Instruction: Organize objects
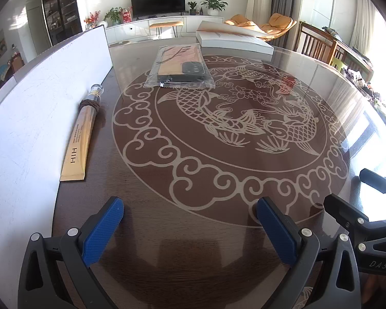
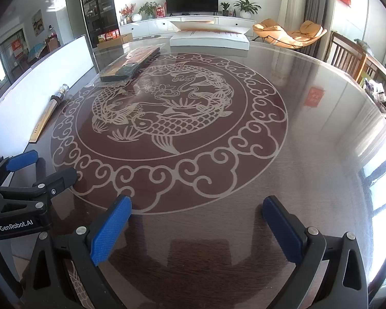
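We hold both tools low over the near edge of the desk point(image 1: 218, 257), nothing picked yet. Left tool point(image 1: 190, 221) spread wide, empty between the blue pads. Right tool point(image 2: 196, 220) also spread wide, empty; it sits just beside the left one.

Task things all lie flat, far side, likely waiting to be gathered. Tan sleeve with a clear capped tube point(image 1: 81, 136) lies along the white board point(image 1: 38, 108), touching or almost touching it. Bagged dark item in clear plastic point(image 1: 180, 67) sits past the fish pattern, centre-left. White flat box point(image 1: 234, 40) at the far edge, just behind the bag.

Nothing stands between the tools and these things. The board edge crowds the sleeve, so a grasp from that side looks tight. Glossy desk top, so the bag may slide.
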Tool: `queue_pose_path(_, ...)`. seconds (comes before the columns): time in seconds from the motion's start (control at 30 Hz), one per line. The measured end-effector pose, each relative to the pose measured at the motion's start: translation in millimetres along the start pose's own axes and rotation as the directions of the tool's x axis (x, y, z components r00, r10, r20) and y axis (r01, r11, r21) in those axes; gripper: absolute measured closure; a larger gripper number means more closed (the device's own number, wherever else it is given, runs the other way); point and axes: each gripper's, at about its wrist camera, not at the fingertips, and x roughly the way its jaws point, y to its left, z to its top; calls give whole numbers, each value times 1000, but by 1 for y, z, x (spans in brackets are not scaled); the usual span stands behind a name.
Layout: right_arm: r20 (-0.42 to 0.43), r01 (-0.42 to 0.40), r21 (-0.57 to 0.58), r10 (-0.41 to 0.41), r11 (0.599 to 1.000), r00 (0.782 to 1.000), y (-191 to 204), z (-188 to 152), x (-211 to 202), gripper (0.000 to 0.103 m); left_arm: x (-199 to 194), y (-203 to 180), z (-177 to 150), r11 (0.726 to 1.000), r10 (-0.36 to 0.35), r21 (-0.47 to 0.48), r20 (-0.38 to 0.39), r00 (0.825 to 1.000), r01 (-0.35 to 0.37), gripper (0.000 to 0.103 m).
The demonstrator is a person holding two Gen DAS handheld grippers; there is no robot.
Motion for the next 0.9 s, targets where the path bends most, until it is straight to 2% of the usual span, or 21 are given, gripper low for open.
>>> queue_pose_path(0.9,3,-13,10,13,1000,1000,-1,1,0,0,0,0,0,1000,0,0,0,1000,0,0)
